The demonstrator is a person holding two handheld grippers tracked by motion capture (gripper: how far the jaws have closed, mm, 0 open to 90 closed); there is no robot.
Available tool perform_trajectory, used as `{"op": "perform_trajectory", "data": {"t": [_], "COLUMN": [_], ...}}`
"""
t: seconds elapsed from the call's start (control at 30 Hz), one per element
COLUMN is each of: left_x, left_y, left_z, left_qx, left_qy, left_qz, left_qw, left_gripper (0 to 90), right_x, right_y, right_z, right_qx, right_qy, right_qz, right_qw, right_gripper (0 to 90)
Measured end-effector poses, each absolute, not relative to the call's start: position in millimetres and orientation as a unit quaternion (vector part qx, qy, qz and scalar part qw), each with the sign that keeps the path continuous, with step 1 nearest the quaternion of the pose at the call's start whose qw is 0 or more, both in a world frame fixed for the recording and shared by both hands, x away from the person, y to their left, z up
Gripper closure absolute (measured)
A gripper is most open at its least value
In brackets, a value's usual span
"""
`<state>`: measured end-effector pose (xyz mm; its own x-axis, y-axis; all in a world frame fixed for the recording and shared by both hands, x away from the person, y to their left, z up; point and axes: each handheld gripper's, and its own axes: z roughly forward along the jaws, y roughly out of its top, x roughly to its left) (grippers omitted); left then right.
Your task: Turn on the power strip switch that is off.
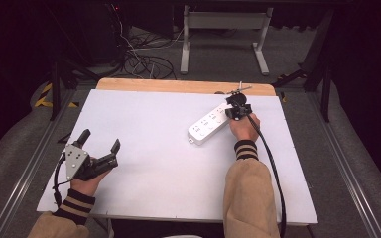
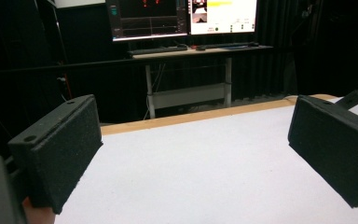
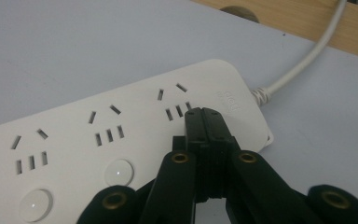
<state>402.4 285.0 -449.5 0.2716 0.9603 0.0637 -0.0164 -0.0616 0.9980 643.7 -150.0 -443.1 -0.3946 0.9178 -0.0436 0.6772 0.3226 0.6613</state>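
A white power strip (image 1: pixel 207 126) lies slanted on the white table (image 1: pixel 154 163), right of the middle. Seen from the right gripper view, the strip (image 3: pixel 74 135) has three sockets in a row and two round buttons (image 3: pixel 119 171); its pale cable (image 3: pixel 303 60) runs off past the far edge. My right gripper (image 1: pixel 231 112) is shut with nothing between its jaws, and the joined tips (image 3: pixel 206 114) rest on the strip just below the socket nearest the cable. My left gripper (image 1: pixel 100 140) lies open near the table's left front, empty, its pads (image 2: pixel 60 154) wide apart.
A wooden strip (image 1: pixel 178 85) borders the table's far edge. Beyond it are a desk frame (image 1: pixel 225 29) and loose floor cables (image 1: pixel 144 59). Monitors (image 2: pixel 182 16) stand on a desk across from the left gripper. Metal rails (image 1: pixel 25 168) run along both sides of the table.
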Motion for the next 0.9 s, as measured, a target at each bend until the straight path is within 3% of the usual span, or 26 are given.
{"op": "perform_trajectory", "data": {"t": [0.9], "left_x": [401.8], "left_y": [283.9], "left_z": [-449.1], "left_qx": [0.579], "left_qy": [0.406], "left_qz": [0.445], "left_qw": [0.549], "left_gripper": [3.3], "right_x": [639.4], "right_y": [-146.7], "right_z": [-447.5], "right_qx": [0.512], "right_qy": [0.780], "right_qz": [0.283], "right_qw": [0.225], "right_gripper": [90.0]}}
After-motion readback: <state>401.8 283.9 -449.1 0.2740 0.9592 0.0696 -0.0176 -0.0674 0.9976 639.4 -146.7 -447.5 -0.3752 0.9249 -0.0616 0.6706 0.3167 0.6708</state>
